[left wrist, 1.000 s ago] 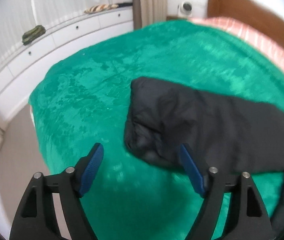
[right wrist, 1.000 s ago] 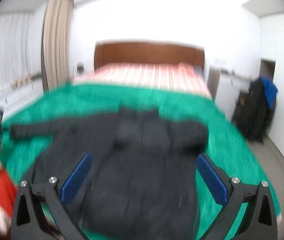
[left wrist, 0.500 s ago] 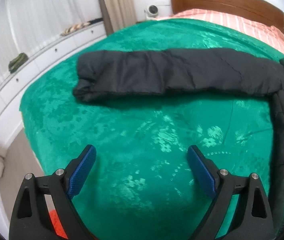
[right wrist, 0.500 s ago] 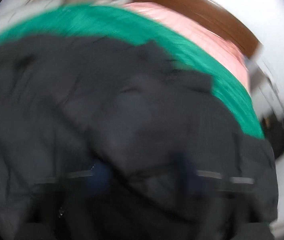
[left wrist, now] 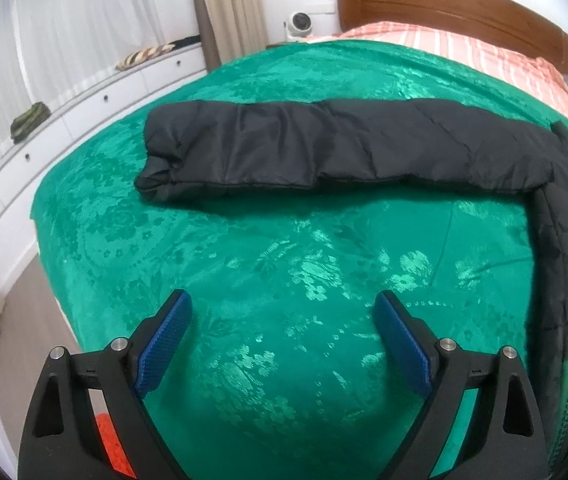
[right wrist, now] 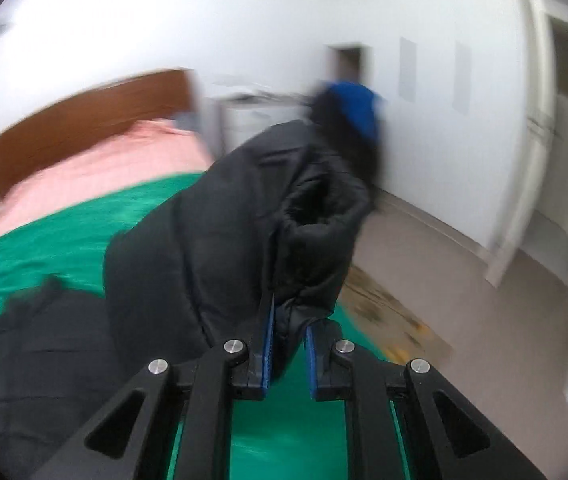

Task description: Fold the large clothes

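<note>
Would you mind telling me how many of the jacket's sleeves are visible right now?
2: one sleeve lies stretched flat across the green bedspread; the other sleeve is lifted, clamped in the right tool.

right gripper (right wrist: 288,320) now clamped on jacket sleeve (right wrist: 316,220), lifted

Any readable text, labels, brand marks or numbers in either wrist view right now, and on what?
None readable in either view.
Black jacket: no label, tag or logo shows on the sleeve lying out or on the part clamped in the right gripper.
Green bedspread: woven flower pattern only, no lettering.
Right wrist view: room too blurred to make out any sign.
</note>
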